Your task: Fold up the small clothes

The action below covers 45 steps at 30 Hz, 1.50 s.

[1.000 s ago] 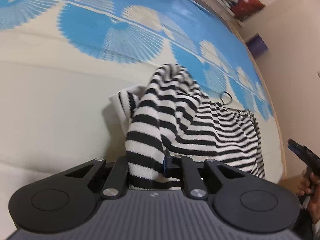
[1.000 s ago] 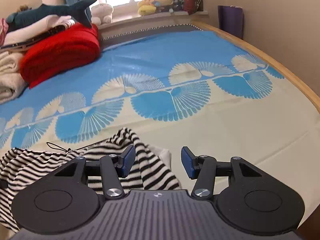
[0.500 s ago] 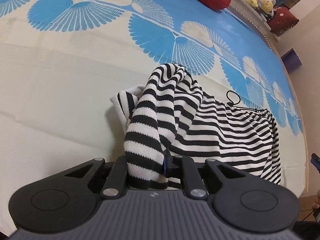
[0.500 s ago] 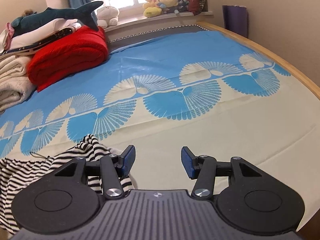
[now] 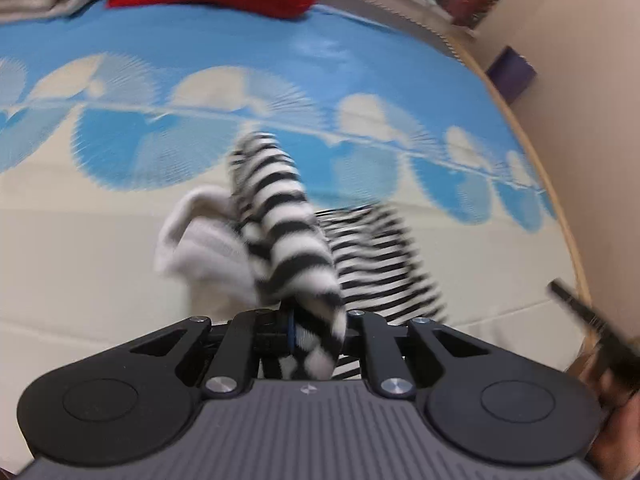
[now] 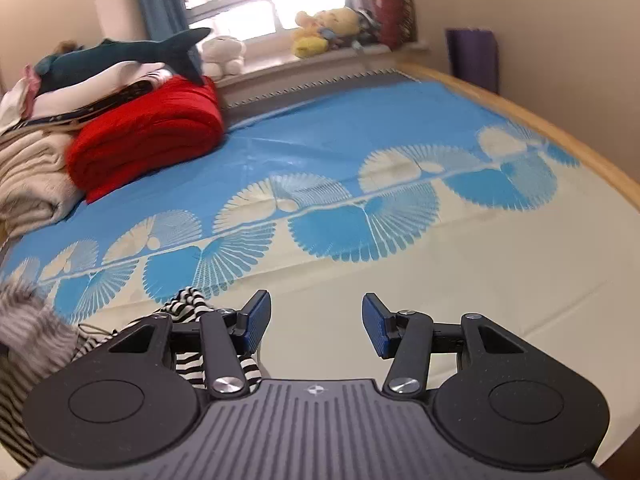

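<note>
A small black-and-white striped garment (image 5: pixel 288 240) with a white inner lining (image 5: pixel 204 240) lies bunched on the bed. My left gripper (image 5: pixel 316 324) is shut on a fold of it and holds it lifted; the view is motion-blurred. The rest of the garment trails to the right on the sheet. In the right wrist view the garment (image 6: pixel 192 304) shows at the lower left, partly behind the gripper body. My right gripper (image 6: pixel 316 322) is open and empty, over cream sheet to the right of the garment. It shows blurred at the right edge of the left wrist view (image 5: pixel 580 320).
The bed has a blue and cream fan-pattern sheet (image 6: pixel 400 128) with a wooden edge (image 6: pixel 560 132) at the right. A red folded blanket (image 6: pixel 148 136), beige blankets (image 6: pixel 28 176), a plush shark (image 6: pixel 120 56) and stuffed toys (image 6: pixel 328 28) sit at the far side. A purple bin (image 6: pixel 472 56) stands by the wall.
My left gripper has swung and lifted with the striped garment, which now stands up more narrowly and is blurred. My right gripper has drawn back to the right, away from the garment, staying open.
</note>
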Each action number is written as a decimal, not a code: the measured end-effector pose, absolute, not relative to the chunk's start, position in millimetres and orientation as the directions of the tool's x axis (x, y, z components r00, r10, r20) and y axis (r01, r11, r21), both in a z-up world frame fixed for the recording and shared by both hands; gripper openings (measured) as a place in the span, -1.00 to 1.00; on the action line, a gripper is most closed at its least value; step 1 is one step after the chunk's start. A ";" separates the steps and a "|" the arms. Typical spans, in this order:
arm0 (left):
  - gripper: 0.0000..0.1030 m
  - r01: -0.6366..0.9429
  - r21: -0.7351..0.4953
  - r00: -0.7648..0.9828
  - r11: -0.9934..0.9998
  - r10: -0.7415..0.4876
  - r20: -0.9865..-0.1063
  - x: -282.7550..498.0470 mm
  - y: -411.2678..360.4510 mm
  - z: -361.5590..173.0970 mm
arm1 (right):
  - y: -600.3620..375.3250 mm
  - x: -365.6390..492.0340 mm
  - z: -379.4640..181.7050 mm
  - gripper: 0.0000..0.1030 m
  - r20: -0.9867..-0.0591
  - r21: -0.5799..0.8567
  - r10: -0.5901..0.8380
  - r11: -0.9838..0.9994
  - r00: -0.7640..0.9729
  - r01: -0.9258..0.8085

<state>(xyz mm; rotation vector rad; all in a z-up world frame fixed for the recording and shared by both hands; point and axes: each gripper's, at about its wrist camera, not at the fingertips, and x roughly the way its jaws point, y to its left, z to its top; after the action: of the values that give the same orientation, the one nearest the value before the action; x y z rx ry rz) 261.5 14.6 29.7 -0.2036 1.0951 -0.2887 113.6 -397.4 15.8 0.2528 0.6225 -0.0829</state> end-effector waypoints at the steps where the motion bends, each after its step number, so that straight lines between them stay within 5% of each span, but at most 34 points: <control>1: -0.74 0.124 -0.298 0.429 0.946 -0.322 -0.844 265.5 -11.8 34.8 | -397.6 111.5 16.7 0.02 -0.581 0.207 0.008 0.968 0.814 0.139; 6: -0.68 0.094 -0.256 0.431 0.962 -0.271 -0.861 287.3 -132.7 37.8 | -410.8 103.4 20.1 0.02 -0.568 0.216 0.017 0.968 0.823 0.129; 9: -0.51 0.186 -0.321 0.353 0.929 -0.368 -0.861 296.0 -185.0 38.7 | -422.7 100.7 20.1 0.02 -0.570 0.252 0.026 0.957 0.821 0.144; 13: -0.23 0.314 -0.228 0.460 0.922 -0.358 -0.813 276.5 -205.7 85.3 | -432.0 97.7 19.1 0.02 -0.577 0.284 0.046 0.947 0.816 0.148; 22: -0.18 0.387 -0.055 0.575 0.921 -0.287 -0.766 219.5 -100.8 94.1 | -430.3 98.8 13.6 0.02 -0.580 0.418 0.152 0.899 0.800 0.132; 28: -0.18 0.373 -0.145 0.557 0.916 -0.346 -0.755 202.3 -19.4 25.3 | -390.2 120.2 -4.1 0.02 -0.644 0.455 0.310 0.890 0.699 0.024; 31: -0.18 0.350 -0.196 0.561 0.916 -0.373 -0.739 191.7 9.9 -8.0 | -363.1 133.9 -13.2 0.02 -0.703 0.400 0.318 0.916 0.636 -0.016; 33: -0.23 0.318 -0.151 0.512 0.936 -0.304 -0.804 195.1 16.2 -22.5 | -341.6 141.0 -18.4 0.02 -0.741 0.337 0.304 0.940 0.599 -0.060; 39: -0.17 0.370 -0.119 0.547 0.921 -0.320 -0.774 200.1 13.5 -13.8 | -306.5 146.3 -34.1 0.03 -0.814 0.196 0.260 0.965 0.520 -0.175; 42: -0.17 0.364 -0.135 0.535 0.922 -0.325 -0.780 204.8 12.7 -17.1 | -304.9 139.5 -39.5 -0.42 -0.836 0.146 0.224 0.971 0.501 -0.191; 43: -0.17 0.361 -0.143 0.535 0.922 -0.330 -0.777 206.4 12.9 -16.4 | -307.7 135.7 -36.5 -0.85 -0.828 0.149 0.230 0.970 0.511 -0.194; 45: -0.17 0.360 -0.159 0.535 0.919 -0.343 -0.772 210.5 10.4 -17.0 | -320.5 127.7 -24.7 -0.89 -0.787 0.199 0.271 0.962 0.555 -0.187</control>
<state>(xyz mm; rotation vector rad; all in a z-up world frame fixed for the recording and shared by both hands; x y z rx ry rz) 210.5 10.4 -17.0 0.0202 0.9157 -0.4184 127.7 -320.5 -24.7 0.0960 0.9449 0.2711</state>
